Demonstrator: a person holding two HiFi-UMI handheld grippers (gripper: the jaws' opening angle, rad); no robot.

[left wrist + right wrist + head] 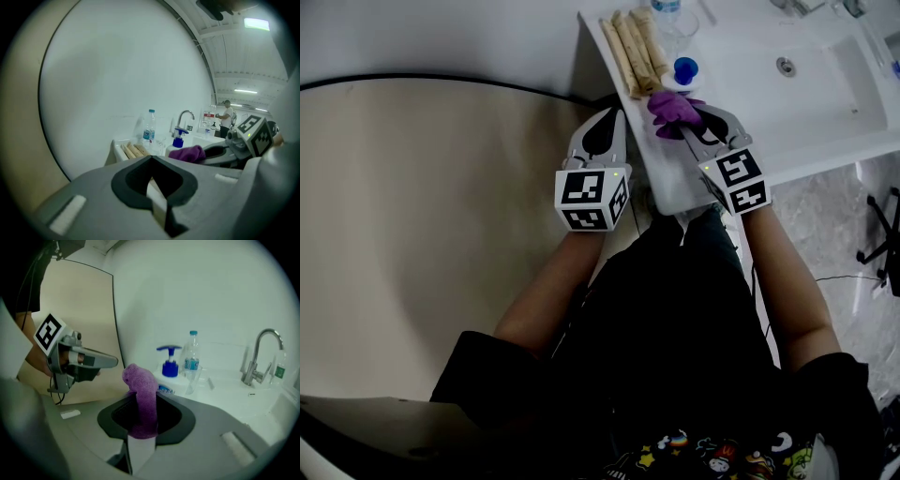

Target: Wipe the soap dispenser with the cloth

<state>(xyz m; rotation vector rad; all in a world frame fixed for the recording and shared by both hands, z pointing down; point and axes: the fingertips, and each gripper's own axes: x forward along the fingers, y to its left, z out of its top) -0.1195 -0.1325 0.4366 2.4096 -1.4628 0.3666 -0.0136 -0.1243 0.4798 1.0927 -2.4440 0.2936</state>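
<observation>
The right gripper (686,124) pinches the soft, limp cloth (140,394); the left gripper's (605,127) jaws are closed and empty. The dispenser (169,373) looks tippy, so steady its body.

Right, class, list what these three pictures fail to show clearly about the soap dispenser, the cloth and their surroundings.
Soap dispenser, head view: body largely behind the cloth; only its blue pump is clear.
Dispenser label, right gripper view: partly behind the cloth, print too small.
Cloth's lower end, right gripper view: buried in the shut jaws of the right gripper.
Sink, head view: cut by the top and right edges.
</observation>
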